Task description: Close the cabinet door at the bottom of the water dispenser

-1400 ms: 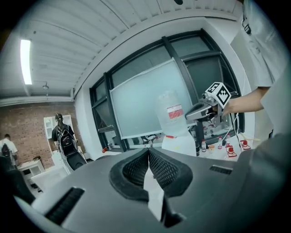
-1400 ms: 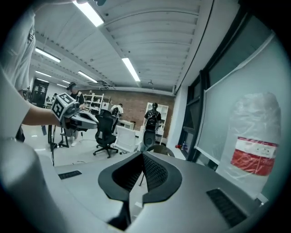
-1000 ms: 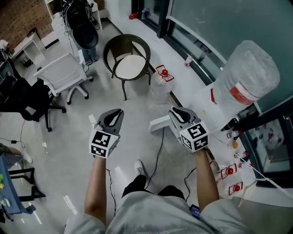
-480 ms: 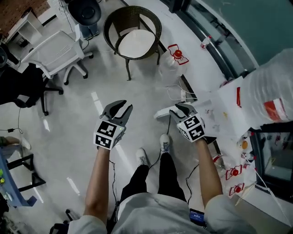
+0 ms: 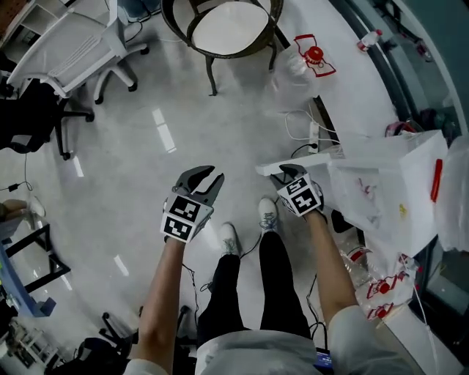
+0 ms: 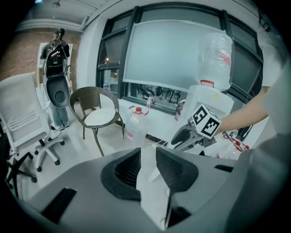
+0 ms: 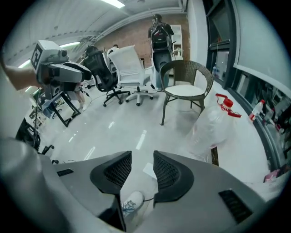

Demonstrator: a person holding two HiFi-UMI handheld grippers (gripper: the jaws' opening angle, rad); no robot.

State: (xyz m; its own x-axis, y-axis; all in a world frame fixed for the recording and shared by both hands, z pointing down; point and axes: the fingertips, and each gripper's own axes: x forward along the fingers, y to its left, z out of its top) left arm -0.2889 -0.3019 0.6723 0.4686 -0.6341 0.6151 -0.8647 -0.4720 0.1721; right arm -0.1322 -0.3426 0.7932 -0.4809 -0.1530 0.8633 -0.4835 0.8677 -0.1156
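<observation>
The white water dispenser [image 5: 381, 187] stands at the right with its bottle [image 6: 213, 59] on top. Its bottom cabinet door [image 5: 311, 162] sticks out leftward, open, as a thin white panel near the floor. My right gripper [image 5: 287, 174] hovers just below the door's free end; its jaws have just been opening and stand open with nothing between them. A corner of the door [image 7: 149, 170] shows past them. My left gripper [image 5: 209, 178] is farther left over bare floor; its jaws have just opened and hold nothing. The left gripper view shows my right gripper [image 6: 178, 138] beside the dispenser [image 6: 204, 98].
My own shoes [image 5: 230, 239] stand on the floor between the grippers. An empty water bottle [image 5: 297, 69] lies by a wicker chair [image 5: 227, 22]. Cables [image 5: 300, 135] run along the wall. Office chairs [image 5: 66, 47] stand at the far left.
Both grippers have dropped toward the floor as the person bent down. The left jaws went from shut to open, and the right jaws have spread wider.
</observation>
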